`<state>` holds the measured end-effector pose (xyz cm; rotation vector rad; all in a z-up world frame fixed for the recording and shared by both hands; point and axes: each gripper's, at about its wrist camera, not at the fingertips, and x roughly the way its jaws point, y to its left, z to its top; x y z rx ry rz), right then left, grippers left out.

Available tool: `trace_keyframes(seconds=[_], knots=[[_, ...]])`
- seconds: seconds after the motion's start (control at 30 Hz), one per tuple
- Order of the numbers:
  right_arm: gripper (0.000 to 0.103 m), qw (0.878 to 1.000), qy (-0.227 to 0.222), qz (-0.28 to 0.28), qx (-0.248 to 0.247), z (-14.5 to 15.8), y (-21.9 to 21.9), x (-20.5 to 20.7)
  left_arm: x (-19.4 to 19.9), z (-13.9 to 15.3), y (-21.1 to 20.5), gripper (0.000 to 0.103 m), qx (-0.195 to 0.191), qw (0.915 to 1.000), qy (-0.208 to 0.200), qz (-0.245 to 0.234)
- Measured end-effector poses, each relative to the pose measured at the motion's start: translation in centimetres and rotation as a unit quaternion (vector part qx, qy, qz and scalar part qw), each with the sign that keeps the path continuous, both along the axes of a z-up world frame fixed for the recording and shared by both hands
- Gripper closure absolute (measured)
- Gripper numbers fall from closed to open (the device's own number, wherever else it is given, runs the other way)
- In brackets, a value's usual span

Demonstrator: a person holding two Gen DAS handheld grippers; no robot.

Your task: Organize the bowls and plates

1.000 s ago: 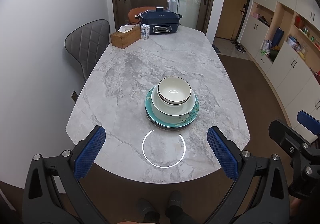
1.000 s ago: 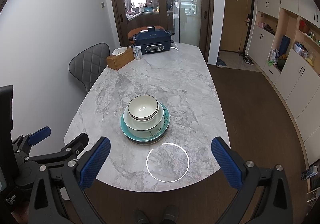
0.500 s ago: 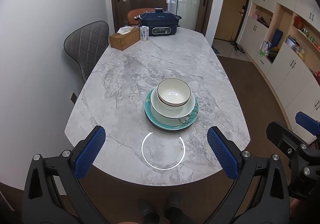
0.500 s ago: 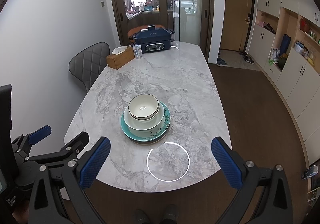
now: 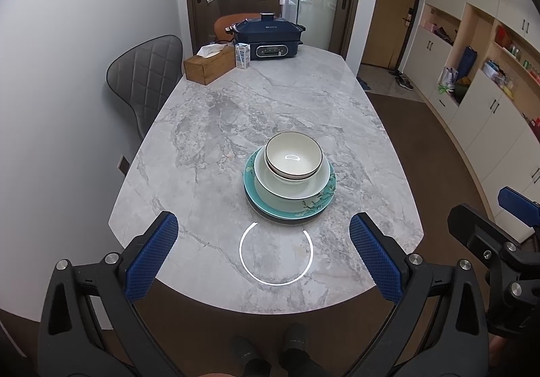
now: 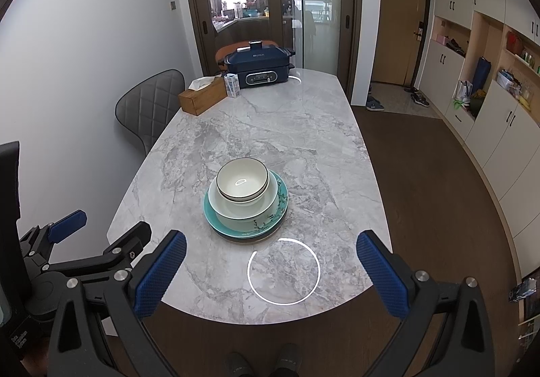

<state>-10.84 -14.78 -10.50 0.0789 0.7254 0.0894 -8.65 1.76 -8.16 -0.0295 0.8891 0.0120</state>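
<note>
You have a polished grey marble-look table (image 5: 236, 114), glossy enough to mirror a ring light. Near its front end, the glazed ceramic stack shines: a white bowl (image 5: 293, 161) with a dark rim line, a pale bowl (image 5: 287, 190) beneath it, then a teal plate (image 5: 314, 206) with a painted branch. At the table's far end stand a matt wooden tissue box (image 5: 209, 65), a paper carton (image 5: 243, 55) and a smooth navy cooker (image 5: 268, 36). Beside the table, the chair (image 5: 145, 73) shows grey quilted leather-like upholstery. Your left gripper (image 5: 263, 257) and right gripper (image 6: 270, 272) carry textured blue pads on matt black plastic frames with bright metal screws.
</note>
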Motion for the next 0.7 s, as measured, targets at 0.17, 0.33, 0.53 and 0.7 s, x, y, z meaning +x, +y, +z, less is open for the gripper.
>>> trace_keyframes(seconds=[0.17, 0.33, 0.53, 0.7], knots=[[0.0, 1.0, 0.001, 0.001, 0.0, 0.01, -0.1, -0.02, 0.43, -0.32, 0.15, 0.0, 0.0, 1.0, 0.001, 0.001], [0.0, 1.0, 0.0, 0.001, -0.001, 0.08, -0.08, -0.02, 0.6, -0.57, 0.33, 0.0, 0.001, 1.0, 0.001, 0.001], [0.0, 1.0, 0.001, 0.001, 0.001, 0.1, -0.08, 0.04, 0.66, -0.57, 0.36, 0.0, 0.001, 1.0, 0.001, 0.001], [0.0, 1.0, 0.001, 0.001, 0.0, 0.15, -0.05, 0.17, 0.66, -0.61, 0.34, 0.0, 0.0, 1.0, 0.001, -0.001]])
